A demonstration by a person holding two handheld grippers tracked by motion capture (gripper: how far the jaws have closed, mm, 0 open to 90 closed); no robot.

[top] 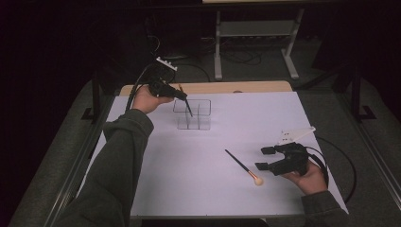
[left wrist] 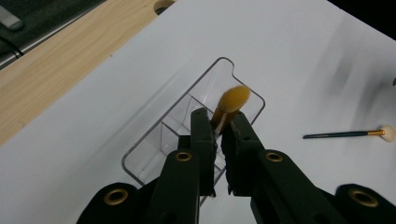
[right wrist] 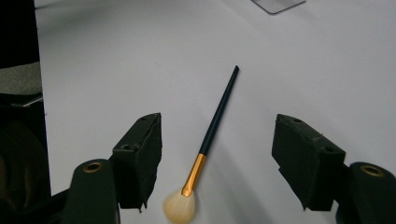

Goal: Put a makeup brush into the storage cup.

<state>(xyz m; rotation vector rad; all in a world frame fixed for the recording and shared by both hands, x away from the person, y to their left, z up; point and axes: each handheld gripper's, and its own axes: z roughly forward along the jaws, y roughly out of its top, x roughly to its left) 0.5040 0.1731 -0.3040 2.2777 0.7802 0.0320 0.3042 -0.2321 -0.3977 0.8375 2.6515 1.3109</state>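
Between the pads of the left gripper (left wrist: 218,128), which is clamped tight on it, stands a makeup brush with an orange-tan head (left wrist: 233,99); the brush points away from the gripper along the line of its jaws, bristle end outward in the left gripper view, while in the high view its dark handle end slants down into the clear divided organiser (top: 192,114) directly under the gripper. That is the relation the coming move seems to turn on: the brush's long axis tilts off upright, and the compartment it is aimed at lies just below and slightly ahead of the jaws, so it likely needs only lowering and release. Further right, the second brush (right wrist: 210,143) lies flat on the white table (top: 198,189), apart from the organiser. Seen from the right gripper (right wrist: 217,158), whose jaws stand wide with nothing in them, this brush sits between and just ahead of the two pads, pale head nearest, dark handle running away and a little to the right. The right hand is clearly the nearer one to it. No brand, label or writing can be read anywhere.
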